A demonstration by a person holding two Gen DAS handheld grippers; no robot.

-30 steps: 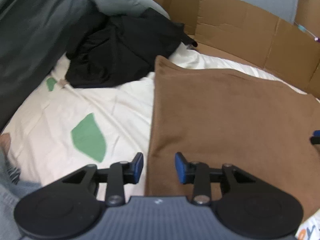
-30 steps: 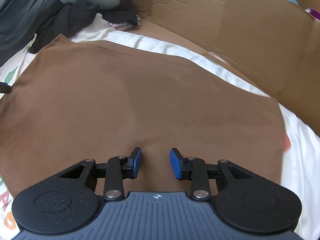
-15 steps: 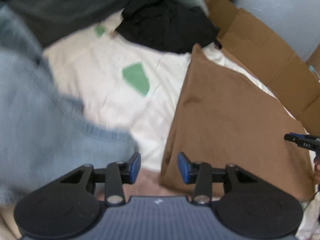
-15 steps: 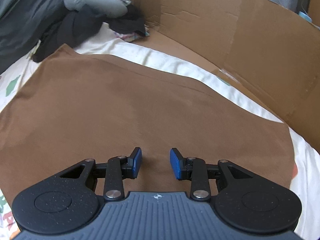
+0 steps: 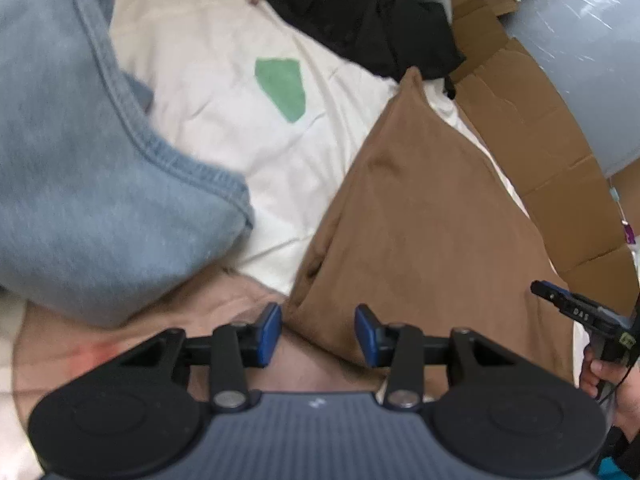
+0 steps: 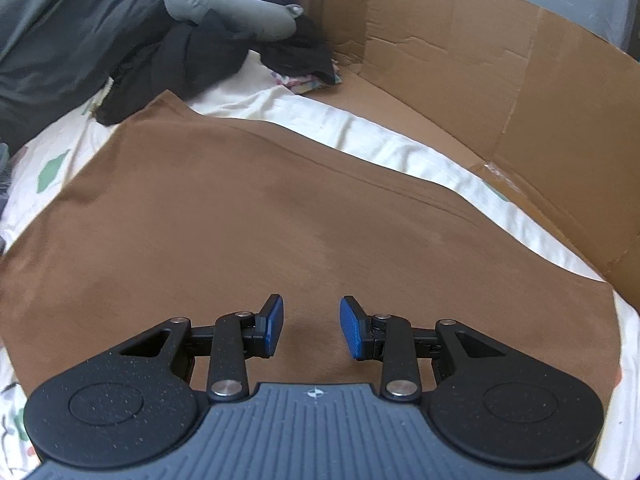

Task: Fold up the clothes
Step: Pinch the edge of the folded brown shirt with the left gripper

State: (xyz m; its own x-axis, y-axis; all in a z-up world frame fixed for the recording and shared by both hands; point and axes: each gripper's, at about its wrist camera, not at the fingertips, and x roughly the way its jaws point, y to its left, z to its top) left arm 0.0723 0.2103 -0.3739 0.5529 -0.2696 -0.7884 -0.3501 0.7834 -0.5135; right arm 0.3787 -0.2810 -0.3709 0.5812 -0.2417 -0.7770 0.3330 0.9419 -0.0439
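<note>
Right gripper (image 6: 311,326) hovers over brown cloth (image 6: 280,220), jaws apart, nothing between them. Cloth lies flat on white sheet (image 6: 400,148). Cardboard (image 6: 500,92) behind; dark clothes (image 6: 192,60) far left.

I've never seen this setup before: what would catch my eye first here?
The big brown garment spread flat over the white patterned sheet, filling the middle. Next, the blue sweatshirt cuff looming at the left of the left wrist view. Both sets of tongs, left and right, hang open over the brown cloth's near edge, with cardboard walls behind.
</note>
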